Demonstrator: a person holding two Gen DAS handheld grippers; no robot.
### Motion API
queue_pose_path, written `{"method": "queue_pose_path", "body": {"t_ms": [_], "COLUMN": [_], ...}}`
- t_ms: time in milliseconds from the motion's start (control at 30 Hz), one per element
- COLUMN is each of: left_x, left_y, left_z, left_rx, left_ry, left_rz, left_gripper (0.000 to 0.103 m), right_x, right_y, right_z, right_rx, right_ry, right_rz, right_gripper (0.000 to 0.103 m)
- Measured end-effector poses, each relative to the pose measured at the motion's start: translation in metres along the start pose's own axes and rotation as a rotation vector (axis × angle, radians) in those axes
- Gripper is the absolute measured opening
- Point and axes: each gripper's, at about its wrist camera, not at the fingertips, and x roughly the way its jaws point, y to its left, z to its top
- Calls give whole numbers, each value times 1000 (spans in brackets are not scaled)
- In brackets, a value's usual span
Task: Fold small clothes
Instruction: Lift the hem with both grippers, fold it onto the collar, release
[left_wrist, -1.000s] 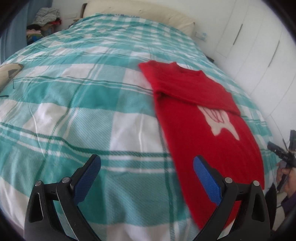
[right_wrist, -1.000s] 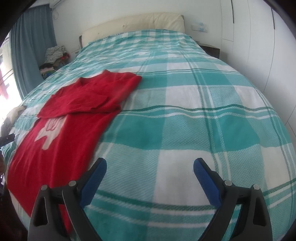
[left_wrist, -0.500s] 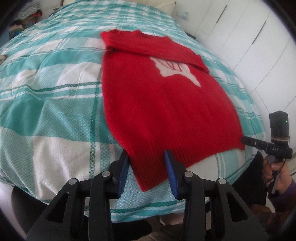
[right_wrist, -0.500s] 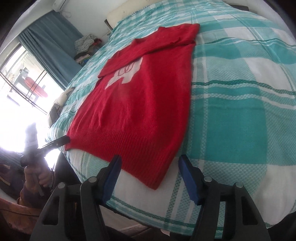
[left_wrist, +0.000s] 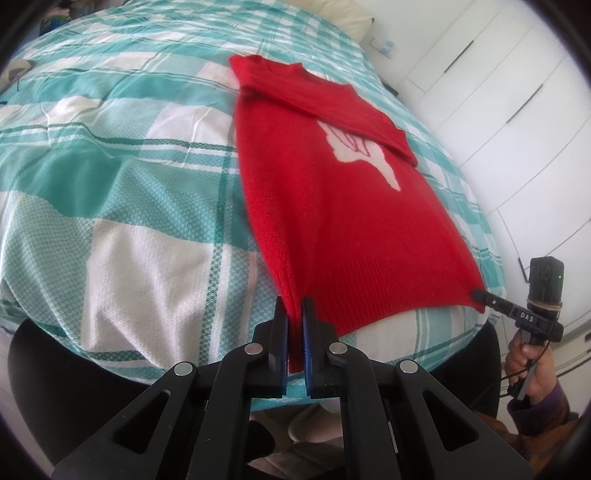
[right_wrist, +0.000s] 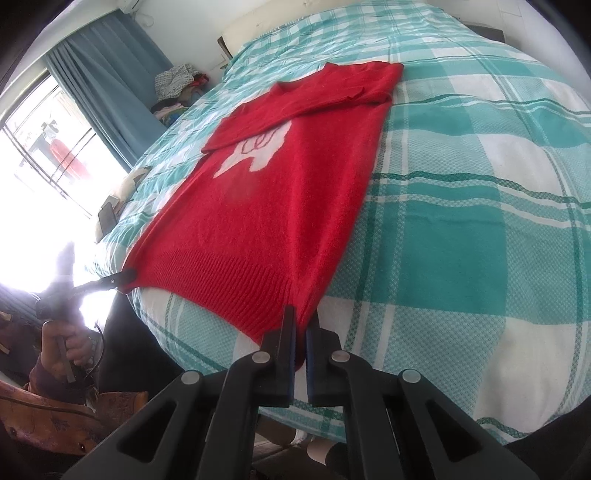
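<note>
I see both my left gripper (left_wrist: 294, 306) and right gripper (right_wrist: 301, 314) clamped on the sweater (left_wrist: 343, 206) hem; checked bedspread (left_wrist: 110, 184) stretches ahead, wardrobe (left_wrist: 517, 92) beyond.

Teal-and-white checked bedspread (left_wrist: 122, 206) across the bed. White panelled wardrobe doors (left_wrist: 517, 92) alongside. Blue curtain (right_wrist: 107, 85) by a bright window (right_wrist: 40, 140).

Sweater (left_wrist: 332, 206) flat on bed (left_wrist: 129, 206) (hem at near edge)
</note>
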Motion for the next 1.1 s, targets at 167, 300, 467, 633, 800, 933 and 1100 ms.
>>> {"method": "queue_pose_path", "body": {"t_ms": [167,300,467,633,800,933,1100], "left_x": [-10,-17,-20,-24,-27,-22,1], "left_y": [-5,-2,3,2,-3,-10,-10], "left_z": [8,15,21,33,64,104,172], "left_rx": [-1,-21,-50,-74,-78,-65,-80], "left_ry": [-30,-48,-61,-98,-141,-187,-229], "left_rz": [-22,-46,-75,-104,-122,-127,-120], "left_gripper": [4,4,4,4,4,4,4], "right_x": [-6,-10,-14,-15,-15,-12,3], "right_y": [-7,-5,-5,-5,-8,-15,-27], "right_z": [6,16,27,40,62,90,146], "right_rx": [55,62,79,84,111,147,173], "right_ry": [-34,-55,-82,-121,-169,-218,-257], "right_rz": [57,75,99,124,155,179,170], "right_gripper": [4,4,4,4,4,4,4]}}
